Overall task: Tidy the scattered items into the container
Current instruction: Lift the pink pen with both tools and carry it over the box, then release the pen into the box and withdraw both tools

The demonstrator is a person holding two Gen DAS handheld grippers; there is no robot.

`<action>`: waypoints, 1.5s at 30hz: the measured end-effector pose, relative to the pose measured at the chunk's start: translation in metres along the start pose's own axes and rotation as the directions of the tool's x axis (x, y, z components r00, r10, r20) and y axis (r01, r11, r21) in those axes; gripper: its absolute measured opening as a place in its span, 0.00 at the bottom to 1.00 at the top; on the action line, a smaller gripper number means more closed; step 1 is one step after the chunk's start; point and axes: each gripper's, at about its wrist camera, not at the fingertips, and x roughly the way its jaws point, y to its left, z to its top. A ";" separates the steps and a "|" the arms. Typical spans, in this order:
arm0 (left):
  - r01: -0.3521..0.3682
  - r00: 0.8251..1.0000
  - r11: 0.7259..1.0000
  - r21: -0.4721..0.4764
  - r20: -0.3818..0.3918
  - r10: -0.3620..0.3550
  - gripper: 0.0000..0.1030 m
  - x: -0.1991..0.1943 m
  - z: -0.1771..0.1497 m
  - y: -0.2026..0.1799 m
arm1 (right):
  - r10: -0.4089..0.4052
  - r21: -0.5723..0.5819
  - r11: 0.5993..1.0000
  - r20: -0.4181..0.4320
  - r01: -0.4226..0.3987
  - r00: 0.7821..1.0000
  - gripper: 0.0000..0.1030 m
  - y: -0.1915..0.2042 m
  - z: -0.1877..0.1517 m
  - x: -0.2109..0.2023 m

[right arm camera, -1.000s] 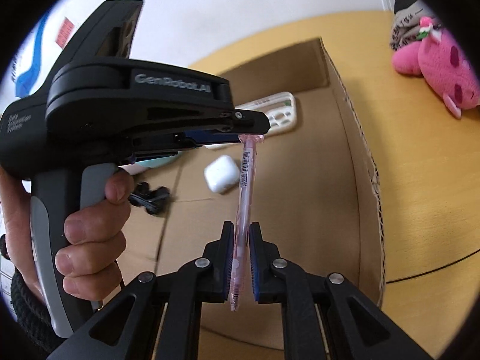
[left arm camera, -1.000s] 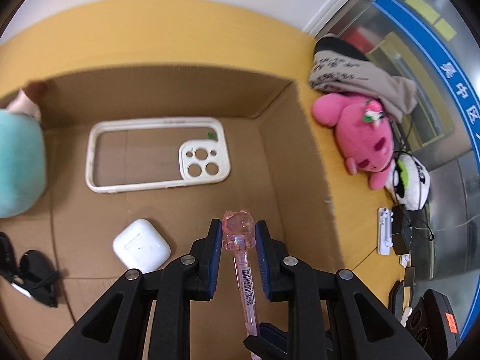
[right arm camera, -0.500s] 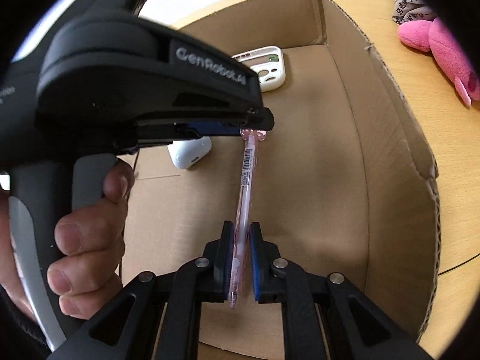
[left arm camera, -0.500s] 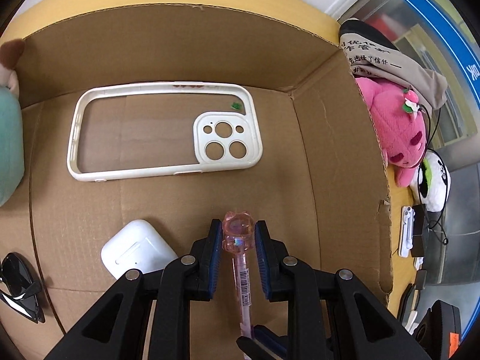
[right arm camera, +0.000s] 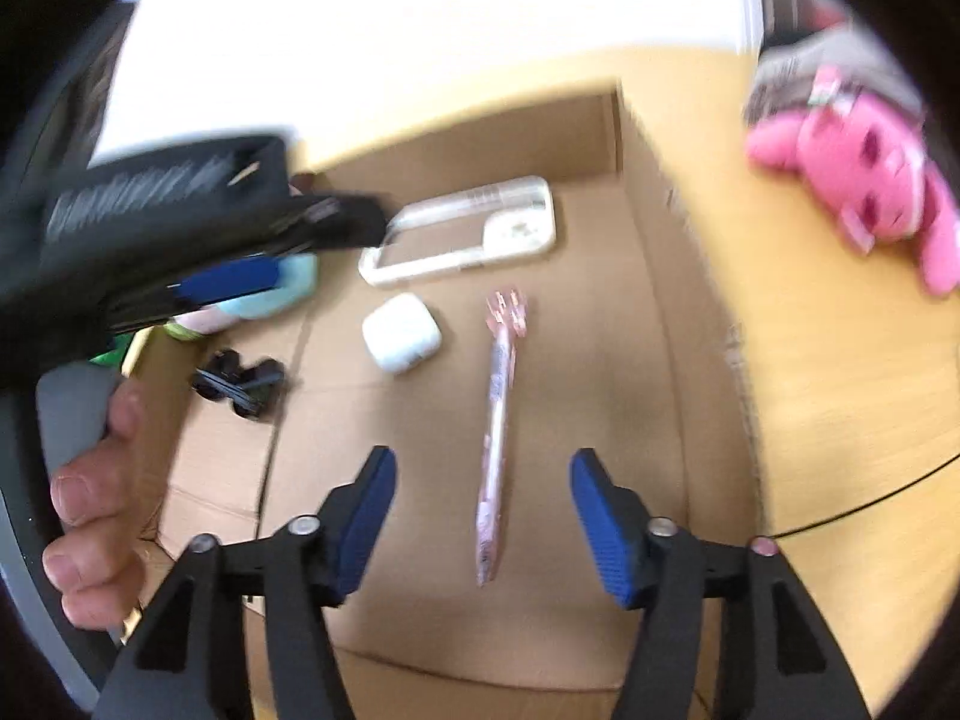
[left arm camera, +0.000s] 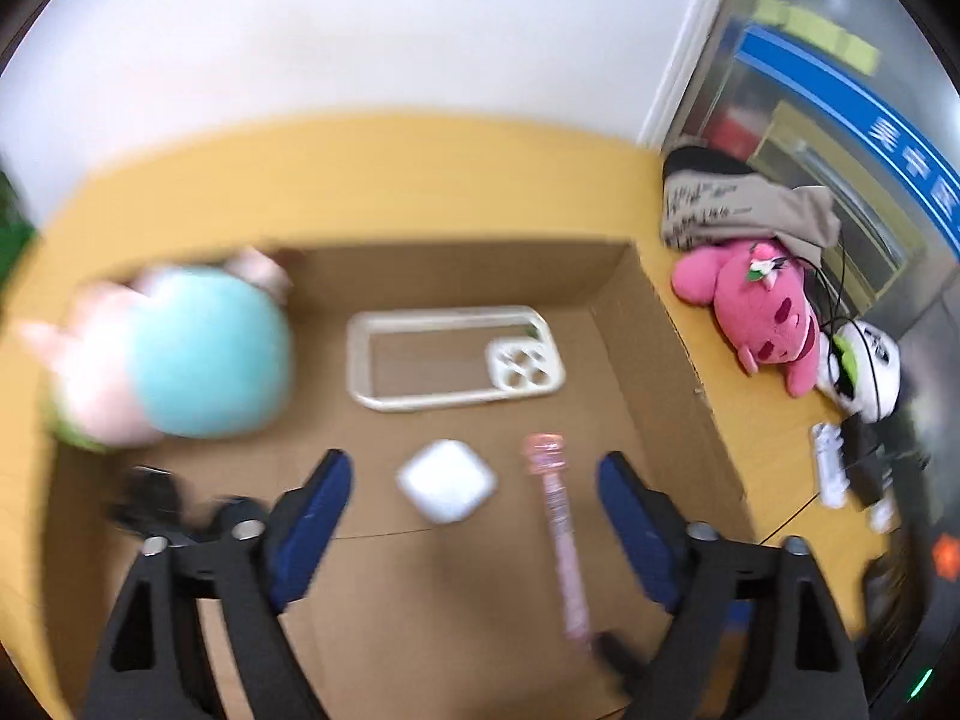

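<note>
While both grippers, left (left arm camera: 474, 507) and right (right arm camera: 483, 513), tilt downward with jaws opening and empty, the pink pen (right arm camera: 497, 438) lies in the cardboard box (right arm camera: 672, 312) beside the earbud case (right arm camera: 401, 331).

In box (left arm camera: 648, 348): 1 pink pen (right arm camera: 495, 414), 1 earbud case (right arm camera: 401, 333), 1 phone case (right arm camera: 462, 231), 1 sunglasses (right arm camera: 240, 381), 1 teal plush (left arm camera: 198, 354). Outside: 1 pink plush (left arm camera: 762, 306).
</note>
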 end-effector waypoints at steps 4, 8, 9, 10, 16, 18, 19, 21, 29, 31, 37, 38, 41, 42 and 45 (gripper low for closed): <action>-0.048 0.995 0.999 0.011 0.091 0.047 1.00 -0.047 -0.036 0.032 | -0.028 -0.060 0.998 0.130 0.036 0.991 0.76 0.014 -0.014 -0.028; -0.119 0.984 0.992 -0.047 0.129 0.124 1.00 -0.070 -0.083 0.064 | -0.027 -0.129 0.990 0.200 0.054 0.979 0.76 0.034 -0.029 -0.034; -0.133 0.981 0.989 -0.057 0.137 0.140 1.00 -0.073 -0.095 0.070 | -0.035 -0.149 0.986 0.227 0.071 0.973 0.76 0.042 -0.034 -0.037; -0.153 0.975 0.986 -0.067 0.154 0.162 1.00 -0.074 -0.107 0.077 | -0.044 -0.163 0.983 0.256 0.088 0.966 0.76 0.047 -0.042 -0.041; -0.254 0.945 0.965 -0.061 0.196 0.261 1.00 -0.060 -0.149 0.087 | -0.098 -0.208 0.962 0.338 0.176 0.936 0.77 0.065 -0.070 -0.020; -0.254 0.945 0.966 -0.050 0.199 0.259 1.00 -0.052 -0.156 0.087 | -0.091 -0.189 0.968 0.335 0.162 0.938 0.78 0.061 -0.074 -0.011; -0.248 0.947 0.968 -0.040 0.199 0.251 1.00 -0.048 -0.160 0.086 | -0.080 -0.183 0.971 0.366 0.156 0.927 0.79 0.059 -0.078 -0.012; -0.248 0.946 0.968 -0.033 0.205 0.250 1.00 -0.041 -0.166 0.084 | -0.074 -0.192 0.968 0.396 0.162 0.915 0.80 0.060 -0.083 -0.013; -0.226 0.911 0.972 -0.065 0.340 0.235 1.00 -0.037 -0.177 0.082 | -0.057 -0.209 0.966 0.411 0.155 0.910 0.84 0.060 -0.088 -0.014; -0.224 0.911 0.972 -0.064 0.340 0.233 1.00 -0.037 -0.177 0.082 | -0.060 -0.208 0.965 0.409 0.157 0.911 0.85 0.060 -0.088 -0.014; -0.215 0.915 0.975 -0.062 0.336 0.223 1.00 -0.037 -0.177 0.081 | -0.061 -0.207 0.966 0.409 0.157 0.911 0.85 0.060 -0.087 -0.014; -0.215 0.915 0.975 -0.062 0.336 0.223 1.00 -0.038 -0.177 0.081 | -0.061 -0.207 0.966 0.408 0.158 0.911 0.85 0.060 -0.088 -0.014; -0.215 0.915 0.975 -0.062 0.336 0.223 1.00 -0.037 -0.177 0.081 | -0.061 -0.207 0.966 0.409 0.157 0.911 0.85 0.060 -0.087 -0.014; -0.215 0.915 0.975 -0.062 0.336 0.223 1.00 -0.037 -0.177 0.081 | -0.061 -0.207 0.965 0.409 0.158 0.911 0.85 0.060 -0.087 -0.014; -0.215 0.915 0.975 -0.062 0.336 0.224 1.00 -0.037 -0.177 0.081 | -0.061 -0.207 0.965 0.409 0.158 0.911 0.85 0.060 -0.087 -0.014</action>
